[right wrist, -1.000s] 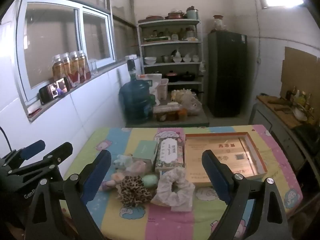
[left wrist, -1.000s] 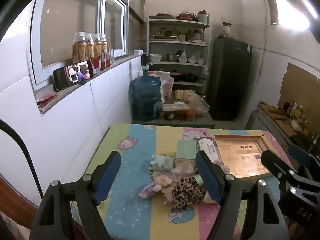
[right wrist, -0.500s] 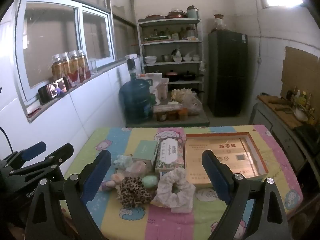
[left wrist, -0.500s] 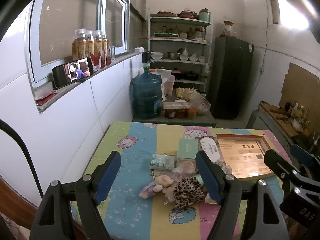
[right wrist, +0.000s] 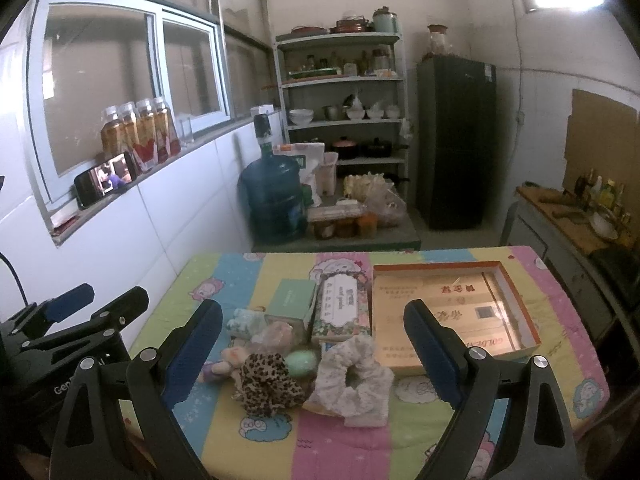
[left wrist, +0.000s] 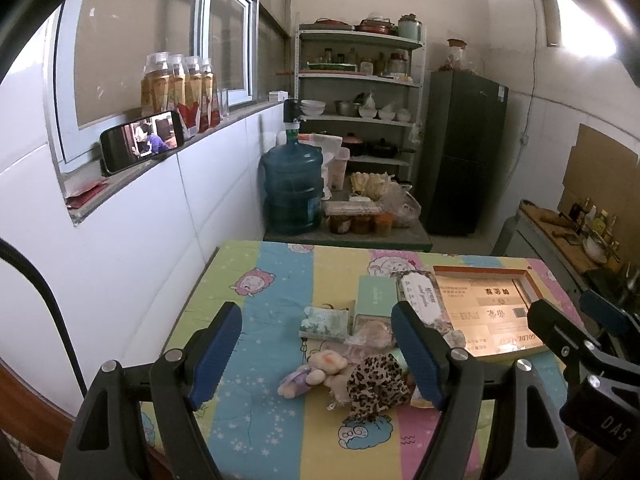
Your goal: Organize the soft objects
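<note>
Soft toys [left wrist: 316,372] and two scrunchies [right wrist: 352,376] lie piled on the tabletop [left wrist: 260,420] under both grippers' wide-open, empty fingers [right wrist: 196,344], beside the open box [right wrist: 452,312], so one grab might snag two things together.

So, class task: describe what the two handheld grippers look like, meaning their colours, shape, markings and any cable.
Both the left gripper and the right gripper have black angular frames with silver screw heads and two fingers lined with blue pads. White lettering marks each body, only partly readable. A black cable curves by the left one. No sleeve or hand shows.
</note>
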### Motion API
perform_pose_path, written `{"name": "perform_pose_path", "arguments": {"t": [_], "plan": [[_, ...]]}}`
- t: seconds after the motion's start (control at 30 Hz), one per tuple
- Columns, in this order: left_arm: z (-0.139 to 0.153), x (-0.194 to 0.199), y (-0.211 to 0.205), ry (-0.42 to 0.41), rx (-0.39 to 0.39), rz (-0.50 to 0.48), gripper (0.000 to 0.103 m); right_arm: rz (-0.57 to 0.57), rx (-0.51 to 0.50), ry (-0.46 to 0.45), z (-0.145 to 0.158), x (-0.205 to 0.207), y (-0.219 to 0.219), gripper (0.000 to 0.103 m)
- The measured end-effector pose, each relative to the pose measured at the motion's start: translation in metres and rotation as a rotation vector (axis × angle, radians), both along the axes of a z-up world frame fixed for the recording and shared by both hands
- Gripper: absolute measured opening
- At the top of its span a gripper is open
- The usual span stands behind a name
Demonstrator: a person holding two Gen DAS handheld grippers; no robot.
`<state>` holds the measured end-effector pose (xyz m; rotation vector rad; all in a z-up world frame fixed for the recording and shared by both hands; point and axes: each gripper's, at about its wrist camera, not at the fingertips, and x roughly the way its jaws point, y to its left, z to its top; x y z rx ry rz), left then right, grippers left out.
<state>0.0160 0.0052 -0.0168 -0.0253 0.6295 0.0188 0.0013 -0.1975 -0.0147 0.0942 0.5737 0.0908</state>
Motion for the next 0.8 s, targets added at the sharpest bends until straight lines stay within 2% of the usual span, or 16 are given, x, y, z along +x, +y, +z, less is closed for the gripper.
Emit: {"name": "perform_pose_path", "arguments": {"t": [0.53, 0.8], "plan": [[-0.008, 0.007, -0.002, 0.01, -0.002, -0.003, 0.077, 0.0, 0.002, 0.006, -0.003, 0.002, 0.0, 0.093], [-0.01, 0.009, -0.003, 0.018, -0.005, -0.004, 0.077, 0.004, 0.006, 0.016, -0.018, 0.013, 0.005, 0.093]]}}
